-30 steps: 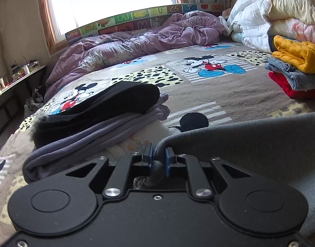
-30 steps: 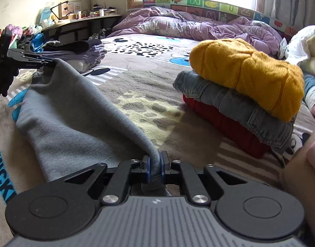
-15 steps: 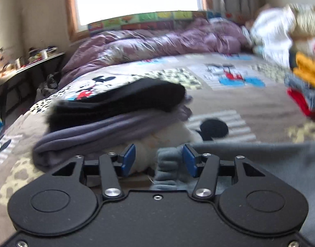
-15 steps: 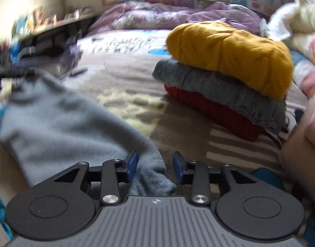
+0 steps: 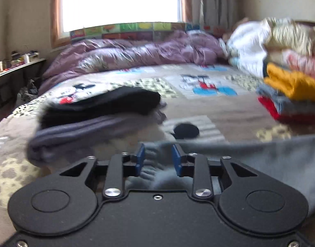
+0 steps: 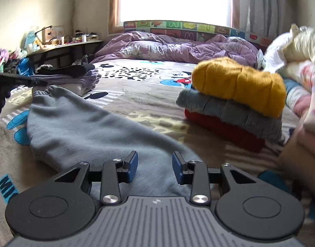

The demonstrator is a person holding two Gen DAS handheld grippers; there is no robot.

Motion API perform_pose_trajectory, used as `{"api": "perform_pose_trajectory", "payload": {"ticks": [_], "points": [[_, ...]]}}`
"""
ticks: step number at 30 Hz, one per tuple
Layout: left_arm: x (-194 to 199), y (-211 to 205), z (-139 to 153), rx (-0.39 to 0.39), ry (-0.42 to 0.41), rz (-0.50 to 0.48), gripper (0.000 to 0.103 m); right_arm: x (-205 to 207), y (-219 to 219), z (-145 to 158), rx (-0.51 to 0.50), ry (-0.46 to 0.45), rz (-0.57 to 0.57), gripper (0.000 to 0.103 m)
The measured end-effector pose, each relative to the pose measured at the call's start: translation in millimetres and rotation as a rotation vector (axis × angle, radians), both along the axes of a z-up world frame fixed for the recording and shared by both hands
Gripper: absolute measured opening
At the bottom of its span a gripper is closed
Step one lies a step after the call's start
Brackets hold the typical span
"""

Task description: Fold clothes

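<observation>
A soft grey fleece garment (image 6: 91, 131) was spread flat on the cartoon-print bedspread (image 6: 137, 96). Its ribbed, gathered cuff lay between the parted, unclamped left gripper (image 5: 158, 159). The right gripper (image 6: 154, 167) was likewise held agape above the fleece.

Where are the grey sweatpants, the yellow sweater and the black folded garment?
grey sweatpants (image 6: 91, 131), right wrist view, middle of the flat leg fabric.
yellow sweater (image 6: 237, 84), right wrist view, its top front face.
black folded garment (image 5: 108, 105), left wrist view, middle of its upper surface.
</observation>
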State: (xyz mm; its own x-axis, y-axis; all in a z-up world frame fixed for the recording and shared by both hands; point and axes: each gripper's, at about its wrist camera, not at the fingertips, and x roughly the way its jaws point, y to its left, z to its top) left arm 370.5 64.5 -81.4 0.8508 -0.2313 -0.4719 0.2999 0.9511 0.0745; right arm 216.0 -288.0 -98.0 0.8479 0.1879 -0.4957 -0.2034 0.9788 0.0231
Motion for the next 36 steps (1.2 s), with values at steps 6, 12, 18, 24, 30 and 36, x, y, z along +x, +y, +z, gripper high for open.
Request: {"api": "perform_pose_trajectory", "payload": {"ticks": [6,12,18,24,30,36], "points": [[10,-34,-40,0.282,0.007,0.004,0.028,4,0,-23,0.014,0.046,-0.033,0.039],[-3,-30,-32,0.286,-0.028,0.018,0.038,-3,16,-14,-0.087,0.043,-0.046,0.041],[-24,20,11,-0.12,-0.003,0.1,0.058,-36,-5,8,0.086,0.008,-0.164,0.054],[-41,65,14,-0.512,0.126,0.185,0.069,-77,-63,-8,0.615,0.062,-0.418,0.067],[-53,91,-11,-0.797,0.285,0.247,0.074,-99,-67,-36,0.928,0.125,-0.512,0.076],[-53,102,-35,-0.972,0.407,0.284,0.076,-90,-39,-58,1.045,0.193,-0.507,0.077]]}}
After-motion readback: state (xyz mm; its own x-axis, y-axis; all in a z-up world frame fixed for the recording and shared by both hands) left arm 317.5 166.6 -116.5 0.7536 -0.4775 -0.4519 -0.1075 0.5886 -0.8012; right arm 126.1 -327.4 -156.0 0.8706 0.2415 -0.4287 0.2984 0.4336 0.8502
